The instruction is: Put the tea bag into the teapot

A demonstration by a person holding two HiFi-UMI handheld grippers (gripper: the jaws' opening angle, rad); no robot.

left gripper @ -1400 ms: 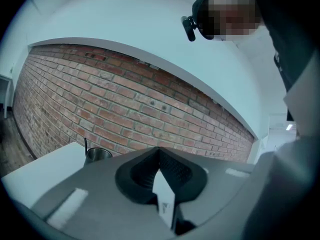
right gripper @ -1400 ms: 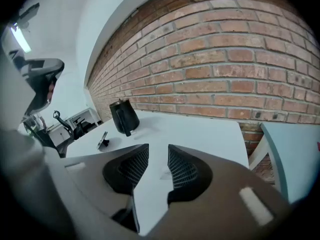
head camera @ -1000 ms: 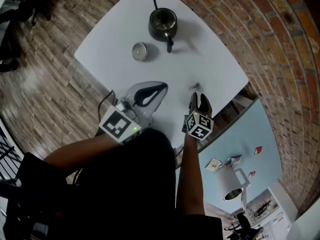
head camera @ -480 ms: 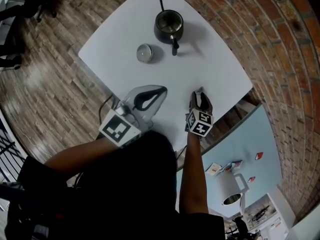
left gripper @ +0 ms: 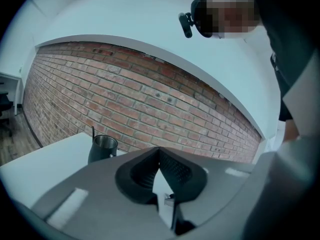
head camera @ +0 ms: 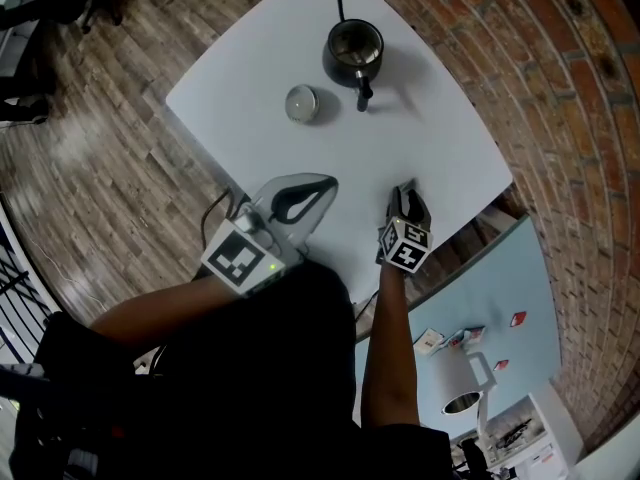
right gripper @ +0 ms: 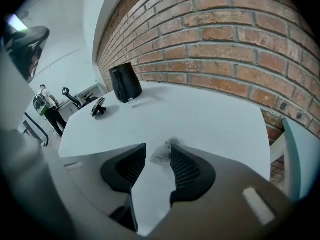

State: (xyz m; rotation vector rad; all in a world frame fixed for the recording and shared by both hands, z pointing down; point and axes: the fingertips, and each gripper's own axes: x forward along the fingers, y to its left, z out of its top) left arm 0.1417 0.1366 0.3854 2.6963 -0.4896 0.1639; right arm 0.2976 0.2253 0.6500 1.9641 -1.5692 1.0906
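Right gripper [right gripper: 157, 149]: jaws apart, just been opening a little, pads not pressing on anything. Tea bag [right gripper: 161, 154] lies on the white table [right gripper: 215, 119] between the jaw tips, closer to the right-hand pad. Teapot [right gripper: 125, 82] is well apart at the far side, with its lid [right gripper: 97, 106] off beside it. The bag is likely very light, soft, crumply and easy to tear, so pinch its raised middle gently. Left gripper [left gripper: 159, 151]: jaws together, empty.

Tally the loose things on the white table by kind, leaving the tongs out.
Dark round metal teapot: 1
Round silver lid: 1
Small pale crumpled tea bag: 1
Total: 3
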